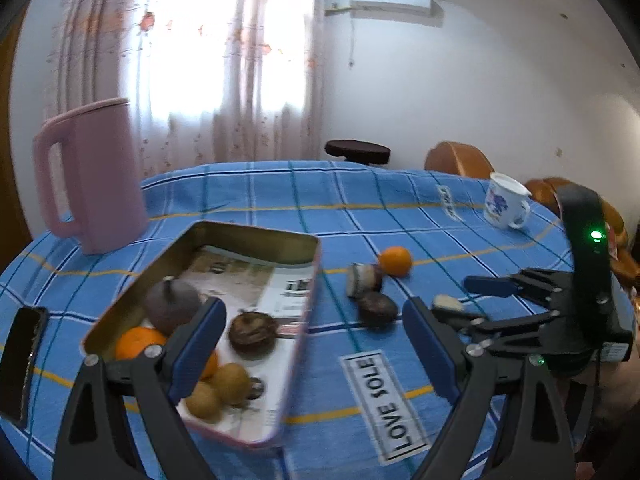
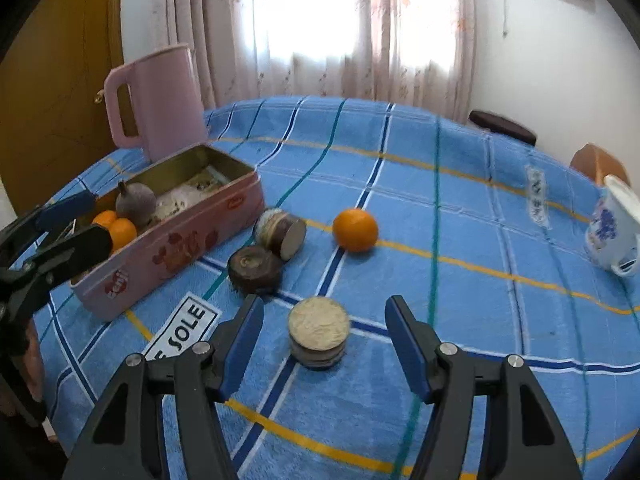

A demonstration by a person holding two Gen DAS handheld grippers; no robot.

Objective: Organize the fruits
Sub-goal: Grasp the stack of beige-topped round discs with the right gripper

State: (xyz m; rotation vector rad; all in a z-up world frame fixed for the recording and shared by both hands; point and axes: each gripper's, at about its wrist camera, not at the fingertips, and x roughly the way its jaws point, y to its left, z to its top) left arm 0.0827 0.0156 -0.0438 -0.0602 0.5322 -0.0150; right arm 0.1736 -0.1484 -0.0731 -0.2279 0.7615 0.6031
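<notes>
A pink tin box point(image 1: 304, 320) point(image 2: 176, 248) lies open on the blue checked tablecloth and holds oranges, a purple fruit point(image 1: 172, 304), a dark brown fruit point(image 1: 253, 334) and small tan fruits point(image 1: 232, 384). My left gripper point(image 1: 316, 340) is open over the tin's right edge, empty. An orange point(image 2: 355, 229) point(image 1: 395, 261) and two dark brown fruit pieces point(image 2: 256, 268) point(image 2: 280, 231) lie on the cloth. My right gripper point(image 2: 324, 340) is open on either side of a round pale-topped fruit piece point(image 2: 319, 330), without touching it.
A tall pink jug point(image 1: 92, 176) point(image 2: 156, 100) stands behind the tin. A white and blue mug point(image 1: 505, 205) point(image 2: 614, 236) stands at the far right. A "LOVE SOLE" label point(image 1: 384, 400) is on the cloth. A stool point(image 1: 357, 152) and a wooden chair point(image 1: 458, 160) stand beyond the table.
</notes>
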